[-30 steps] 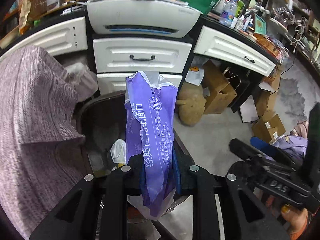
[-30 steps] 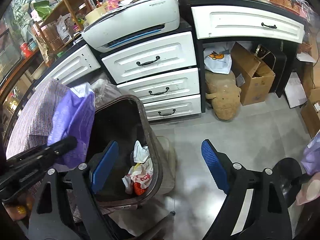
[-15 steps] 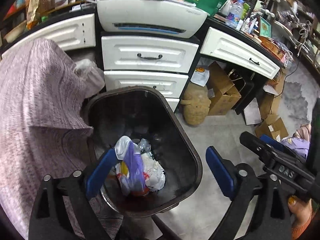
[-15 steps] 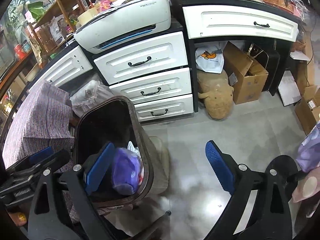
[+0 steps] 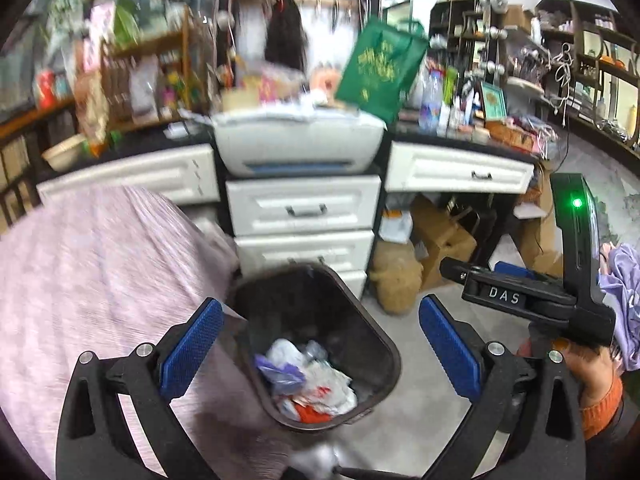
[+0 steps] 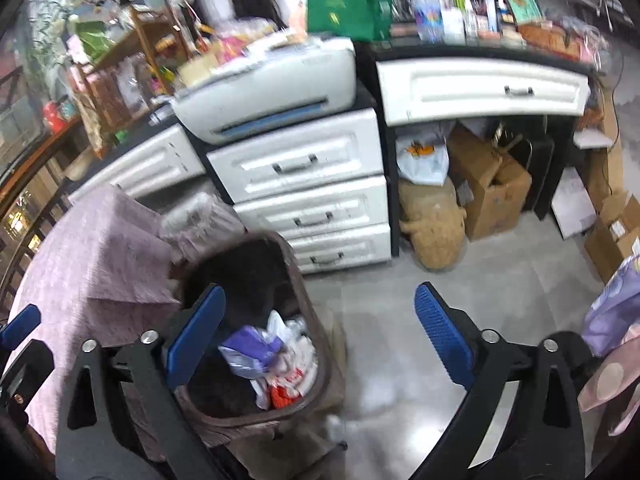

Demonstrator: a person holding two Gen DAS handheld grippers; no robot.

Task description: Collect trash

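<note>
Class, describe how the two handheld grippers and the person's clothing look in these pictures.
Both the left gripper and the right gripper have black frames with silver bolts and blue ribbed pads. The right gripper's body bears white letters "DAS" and a green light. The person wears an orange cuff.

Crinkled glossy plastic wrappers (image 5: 308, 376) fill the smooth dark plastic bin (image 5: 384, 344).

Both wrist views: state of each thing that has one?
left gripper: jaws opening, nothing between them
right gripper: jaws opening, nothing between them
trash bin: lidless, partly filled
purple wrapper: in the bin, on top
drawers: shut
cardboard box: flaps open
</note>
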